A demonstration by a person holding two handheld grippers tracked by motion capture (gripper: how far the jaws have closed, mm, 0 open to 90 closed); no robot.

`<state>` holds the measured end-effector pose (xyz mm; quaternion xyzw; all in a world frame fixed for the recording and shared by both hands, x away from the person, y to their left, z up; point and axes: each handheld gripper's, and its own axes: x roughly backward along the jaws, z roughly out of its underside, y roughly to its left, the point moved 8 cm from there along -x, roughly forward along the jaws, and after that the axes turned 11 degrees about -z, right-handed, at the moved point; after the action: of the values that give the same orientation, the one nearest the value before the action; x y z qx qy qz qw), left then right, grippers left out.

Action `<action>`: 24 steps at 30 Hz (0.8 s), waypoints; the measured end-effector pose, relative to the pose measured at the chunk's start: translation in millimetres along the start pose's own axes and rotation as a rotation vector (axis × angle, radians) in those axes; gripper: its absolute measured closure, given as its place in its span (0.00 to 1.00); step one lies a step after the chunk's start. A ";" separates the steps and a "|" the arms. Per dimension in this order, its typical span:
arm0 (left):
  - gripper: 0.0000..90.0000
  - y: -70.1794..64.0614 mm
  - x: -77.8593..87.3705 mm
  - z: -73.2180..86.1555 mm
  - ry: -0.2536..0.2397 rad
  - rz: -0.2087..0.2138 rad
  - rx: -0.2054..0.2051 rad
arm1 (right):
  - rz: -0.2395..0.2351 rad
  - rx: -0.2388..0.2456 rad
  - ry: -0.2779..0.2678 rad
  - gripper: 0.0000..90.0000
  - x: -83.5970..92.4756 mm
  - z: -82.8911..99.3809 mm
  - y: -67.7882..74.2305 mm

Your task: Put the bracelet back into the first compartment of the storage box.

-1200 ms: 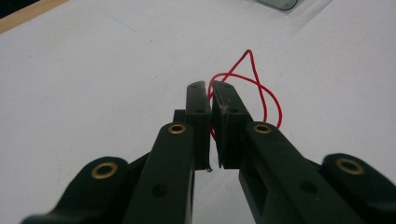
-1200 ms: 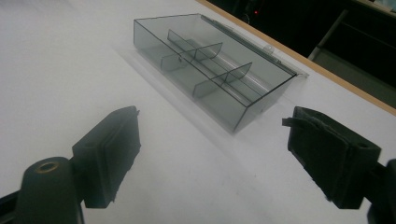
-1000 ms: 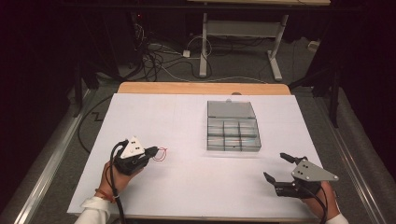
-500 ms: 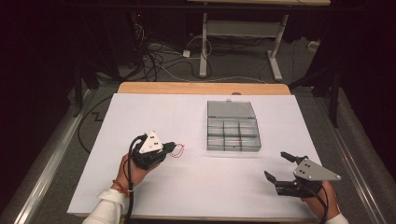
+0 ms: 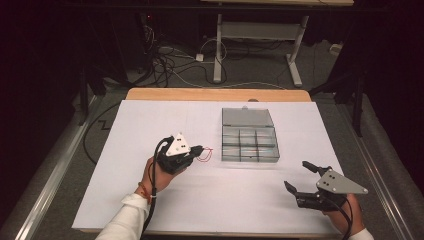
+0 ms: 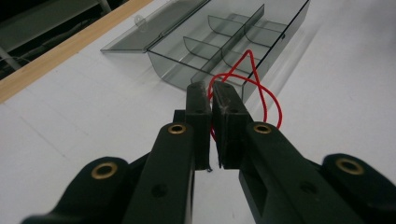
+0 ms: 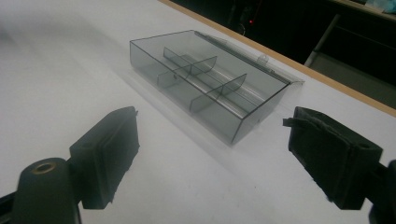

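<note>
Red wire loop (image 6: 252,81) pinched between left gripper (image 6: 212,91) fingers (image 6: 198,100)

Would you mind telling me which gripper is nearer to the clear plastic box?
The left. The left gripper, shut on a red wire loop, sits just off the box's left side. The right gripper is open, farther back toward the table's near right corner.

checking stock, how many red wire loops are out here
1: a thin red wire loop, pinched in the left tongs, held just short of the clear grey plastic divided box. Tiny parts inside the box could go unseen.
</note>
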<state>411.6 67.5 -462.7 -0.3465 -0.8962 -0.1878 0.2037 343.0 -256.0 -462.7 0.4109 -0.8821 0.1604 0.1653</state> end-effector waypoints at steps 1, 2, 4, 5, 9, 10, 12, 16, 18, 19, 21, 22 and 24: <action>0.93 -1.2 -4.0 -4.3 -0.005 0.003 -0.004 | 0.000 -0.001 0.001 0.19 0.1 0.1 0.0; 0.93 -1.2 -4.0 -4.3 -0.005 0.003 -0.004 | -0.001 -0.002 -0.001 0.19 0.2 0.1 -0.1; 0.93 -2.3 -10.5 -12.7 -0.017 0.012 -0.003 | 0.001 -0.005 0.000 0.19 0.5 0.3 -0.2; 0.93 -2.3 -10.5 -12.7 -0.017 0.012 -0.003 | 0.002 -0.006 -0.001 0.19 0.6 0.4 -0.4; 0.93 -4.0 -20.9 -23.6 -0.028 0.022 -0.007 | 0.009 -0.005 0.003 0.19 0.5 0.9 -0.9; 0.93 -4.9 -26.6 -28.5 -0.027 0.029 -0.010 | 0.010 -0.007 0.005 0.19 0.5 1.1 -1.0; 0.93 -5.2 -29.6 -30.9 -0.026 0.031 -0.011 | 0.008 -0.006 0.007 0.19 0.6 1.4 -1.0; 0.93 -5.2 -43.5 -39.1 -0.012 0.036 -0.020 | 0.015 -0.003 0.005 0.19 1.7 1.4 -2.0; 0.93 -5.6 -50.0 -42.5 -0.004 0.036 -0.025 | 0.016 0.003 0.007 0.19 1.7 1.5 -2.0; 0.93 -5.7 -53.2 -44.2 -0.002 0.037 -0.023 | 0.015 0.002 0.009 0.19 1.6 1.8 -2.0; 0.93 -5.6 -59.4 -47.3 0.000 0.035 -0.021 | 0.020 0.003 0.016 0.19 1.3 2.6 -2.0; 0.93 -5.8 -62.5 -48.8 0.001 0.036 -0.020 | 0.021 0.004 0.018 0.19 1.1 2.8 -2.3; 0.93 -6.1 -68.3 -51.2 0.005 0.034 -0.024 | 0.019 0.003 0.018 0.19 1.2 3.1 -2.2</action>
<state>465.6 1.7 -454.4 -0.3636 -0.8874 -0.1957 0.2050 343.5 -259.5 -464.6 0.4012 -0.8842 0.1672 0.1711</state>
